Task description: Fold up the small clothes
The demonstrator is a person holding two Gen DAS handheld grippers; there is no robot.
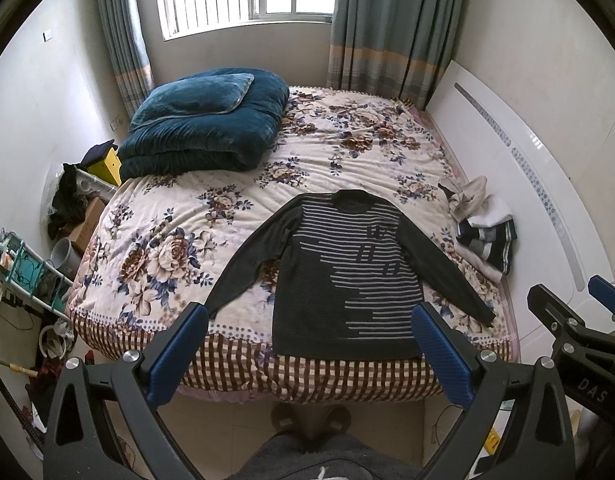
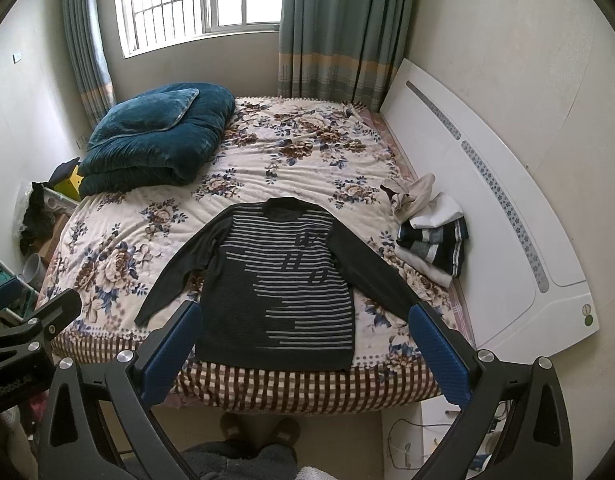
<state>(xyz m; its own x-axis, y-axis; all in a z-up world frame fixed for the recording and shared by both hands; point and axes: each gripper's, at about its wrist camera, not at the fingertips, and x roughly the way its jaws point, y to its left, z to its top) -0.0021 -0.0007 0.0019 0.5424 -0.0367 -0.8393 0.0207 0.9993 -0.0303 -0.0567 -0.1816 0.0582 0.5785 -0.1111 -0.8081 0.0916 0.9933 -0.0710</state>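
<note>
Sweater (image 1: 347, 272) lies flat and face up on the near end of the bed (image 1: 155, 240), hem at the near edge, collar pointing toward the window, both sleeves angled out and down. No fold shows in it, so I would judge this piece not yet started.

Going left to right: clutter sits on the floor beside the bed, then a folded teal quilt (image 1: 203, 128) fills the far left corner of the mattress. The left gripper (image 1: 307, 344) hangs above the foot of the bed with its jaws spread wide and nothing between them; through the gap I see the sweater's lower half. The right gripper (image 2: 303, 344) hangs beside it the same way, jaws wide apart, empty, clear of the cloth. Right of the sweater, near the white headboard (image 1: 519, 184), sits a small pile (image 1: 483, 232) of clothes; its lower pieces look folded, while the pale one on top looks bunched, though I cannot tell for sure.

So part of the job seems done in that pile. What is left, by my reckoning: both sleeves brought in across the body, the body folded up, then the bundle set with the pile.
</note>
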